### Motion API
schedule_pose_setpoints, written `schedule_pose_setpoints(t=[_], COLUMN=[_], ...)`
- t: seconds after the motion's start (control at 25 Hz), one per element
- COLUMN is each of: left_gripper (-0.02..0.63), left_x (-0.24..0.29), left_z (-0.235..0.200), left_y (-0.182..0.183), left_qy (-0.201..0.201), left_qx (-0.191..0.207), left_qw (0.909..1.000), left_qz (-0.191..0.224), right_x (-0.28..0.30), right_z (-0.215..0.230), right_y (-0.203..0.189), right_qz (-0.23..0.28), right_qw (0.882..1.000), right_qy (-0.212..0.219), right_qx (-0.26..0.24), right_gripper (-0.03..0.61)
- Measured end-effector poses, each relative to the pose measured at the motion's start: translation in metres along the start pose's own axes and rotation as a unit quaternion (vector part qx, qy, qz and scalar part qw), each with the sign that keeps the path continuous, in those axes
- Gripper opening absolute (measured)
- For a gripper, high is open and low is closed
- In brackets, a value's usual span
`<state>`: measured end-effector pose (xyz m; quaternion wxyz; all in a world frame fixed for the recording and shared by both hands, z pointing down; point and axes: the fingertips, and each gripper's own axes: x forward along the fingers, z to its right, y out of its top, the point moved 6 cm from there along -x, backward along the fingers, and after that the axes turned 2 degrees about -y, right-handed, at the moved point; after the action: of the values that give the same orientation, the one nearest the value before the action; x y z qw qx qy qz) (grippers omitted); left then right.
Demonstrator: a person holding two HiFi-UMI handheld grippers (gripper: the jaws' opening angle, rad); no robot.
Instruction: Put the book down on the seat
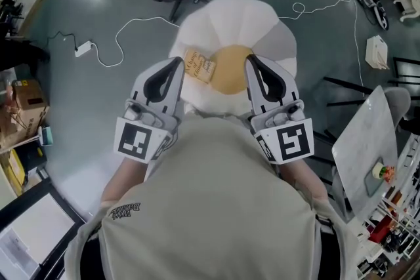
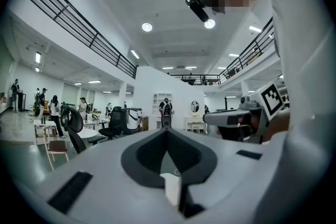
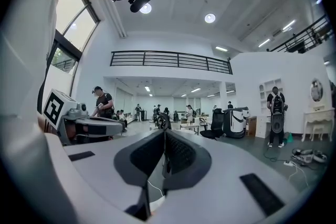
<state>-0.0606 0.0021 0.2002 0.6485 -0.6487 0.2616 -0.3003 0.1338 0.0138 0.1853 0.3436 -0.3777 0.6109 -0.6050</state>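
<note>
Jaws on our left gripper (image 1: 176, 62) and right gripper (image 1: 251, 60) sit closed, empty; the book (image 1: 200, 67) lies toward the seat's (image 1: 262, 23) left edge; light, probably bendy; we'd pinch its spine.

left tool (image 1: 178, 62) — jaws together, level | right tool (image 1: 250, 60) — jaws together, level

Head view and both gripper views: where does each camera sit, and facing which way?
Head view: on the person's head, looking steeply down at the book lying on the seat; shows the shirt, left tongs and right tongs.
Left gripper view: on the left tongs, facing level across the hall; its shut jaws, the person's shirt at right.
Right gripper view: on the right tongs, facing level across the hall; its shut jaws, shirt at left.
Shared: each gripper view catches the other tongs; neither shows the book.
</note>
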Motion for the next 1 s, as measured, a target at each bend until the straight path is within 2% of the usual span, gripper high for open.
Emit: schedule_pose_setpoints(t=[0.28, 0.48, 0.64, 1.0], left_gripper=[0.011, 0.011, 0.011, 0.011], left_x=[0.003, -0.001, -0.007, -0.001], left_z=[0.005, 0.007, 0.008, 0.022], left_y=[0.000, 0.003, 0.009, 0.007], left_qy=[0.010, 0.014, 0.026, 0.020], left_qx=[-0.011, 0.002, -0.010, -0.007], left_qw=[0.9999, 0.9998, 0.9991, 0.9995], left_qz=[0.005, 0.012, 0.032, 0.024], right_x=[-0.001, -0.005, -0.011, -0.023], right_z=[0.010, 0.007, 0.006, 0.006], right_y=[-0.002, 0.000, -0.001, -0.002], right_qz=[-0.009, -0.002, -0.005, -0.001], right_qw=[0.999, 0.999, 0.999, 1.000], right_qy=[-0.002, 0.001, 0.003, 0.014], right_qx=[0.036, 0.034, 0.034, 0.019], right_gripper=[0.009, 0.009, 0.009, 0.009])
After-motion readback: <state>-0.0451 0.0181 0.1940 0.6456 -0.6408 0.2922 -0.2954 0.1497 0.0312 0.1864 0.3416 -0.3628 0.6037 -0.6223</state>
